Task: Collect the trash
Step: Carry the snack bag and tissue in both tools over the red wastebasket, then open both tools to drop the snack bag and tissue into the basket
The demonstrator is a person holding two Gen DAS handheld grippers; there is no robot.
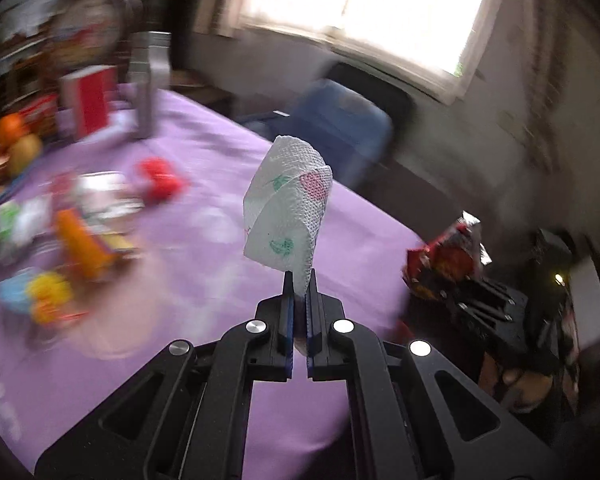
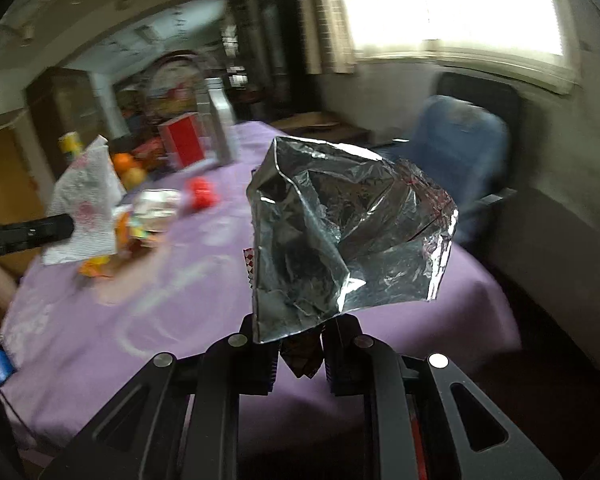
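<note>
My left gripper [image 1: 299,280] is shut on a white printed paper napkin [image 1: 288,204] and holds it above the purple table [image 1: 204,280]. My right gripper [image 2: 298,330] is shut on a crumpled snack bag [image 2: 340,232] with its silver inside showing. The bag's red outside shows in the left wrist view [image 1: 444,256], at the table's right edge, with the right gripper behind it. The napkin and left gripper show at the left of the right wrist view [image 2: 84,208]. More wrappers [image 1: 80,244] lie on the table's left part.
A red box [image 1: 88,100], a silver carton [image 1: 148,84], oranges [image 1: 8,128] and a red cap-like item [image 1: 160,180] stand at the table's far side. A blue chair [image 1: 340,120] is behind the table under a bright window [image 1: 380,8].
</note>
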